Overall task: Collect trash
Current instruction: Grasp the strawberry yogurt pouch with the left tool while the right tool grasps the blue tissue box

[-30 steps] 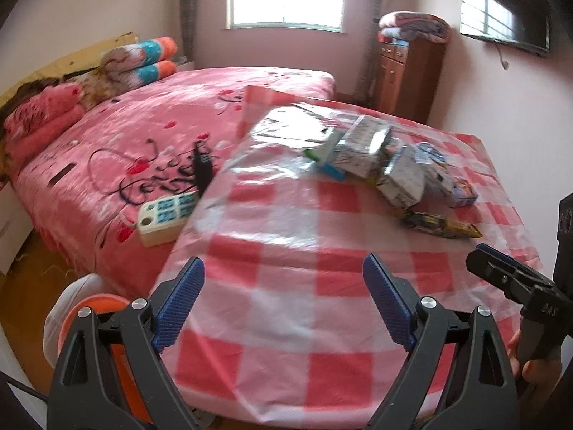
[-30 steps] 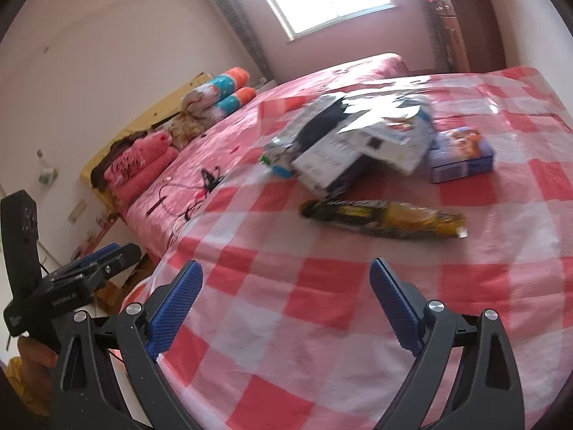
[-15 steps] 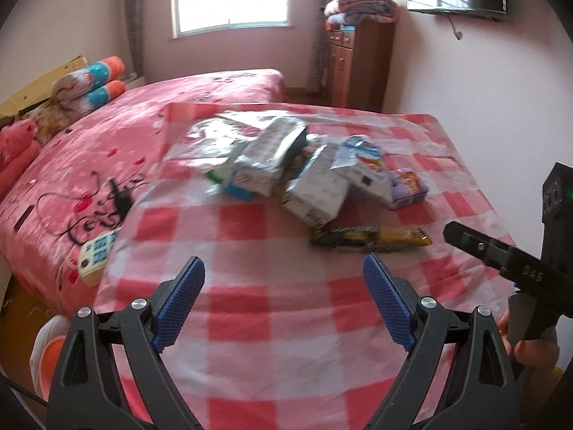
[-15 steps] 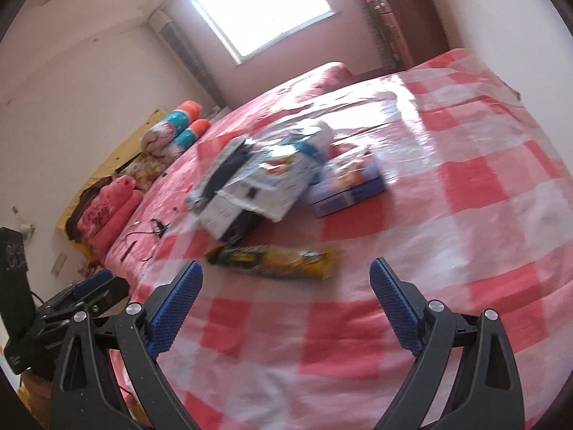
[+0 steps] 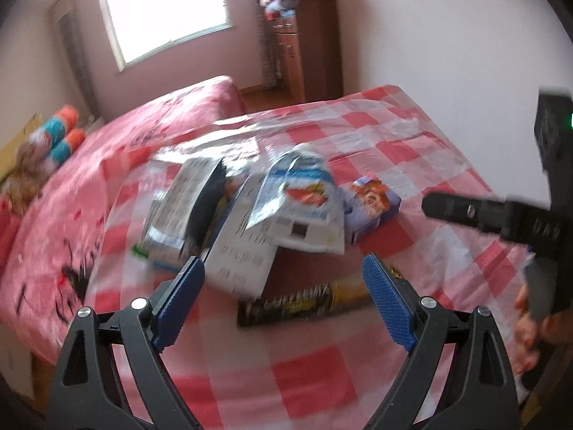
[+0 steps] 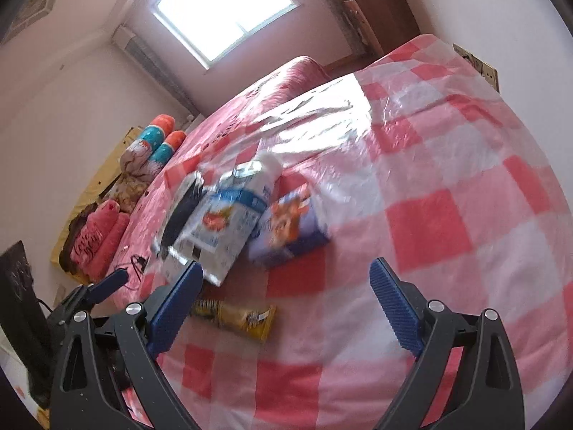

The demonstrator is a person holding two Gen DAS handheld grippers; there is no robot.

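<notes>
At the far left a bed with a pink patterned cover [image 5: 107, 165] runs toward the bright window [image 5: 168, 18], and rolled orange-and-teal bolsters [image 5: 61, 139] lie at its head. Beside the bed stands a table under a red-and-white checked plastic cloth [image 5: 304, 387], and the trash sits in a loose pile on the cloth's left-centre part. Leftmost in the pile is a silver-and-black foil pouch [image 5: 186, 200], partly blurred; next to it lies a white printed carton [image 5: 243, 254], and a white-and-blue crumpled snack bag [image 5: 304, 208] overlaps that carton's upper edge. Nearer the cameras than the pile, apart from it, a long black-and-yellow snack wrapper [image 5: 304, 301] lies flat on the cloth. The left gripper [image 5: 283, 301] hangs released over this wrapper, its blue pads [image 5: 179, 301] spread wide and touching nothing. Right of the pile a small purple-and-white box with a cartoon picture [image 5: 372, 204] rests just beside the snack bag. Farther right the right gripper [image 6: 286, 308] is likewise released, empty above bare checked cloth, with a hand [image 5: 537, 326] on its black handle. A brown wooden cabinet [image 5: 308, 50] stands against the back wall.
</notes>
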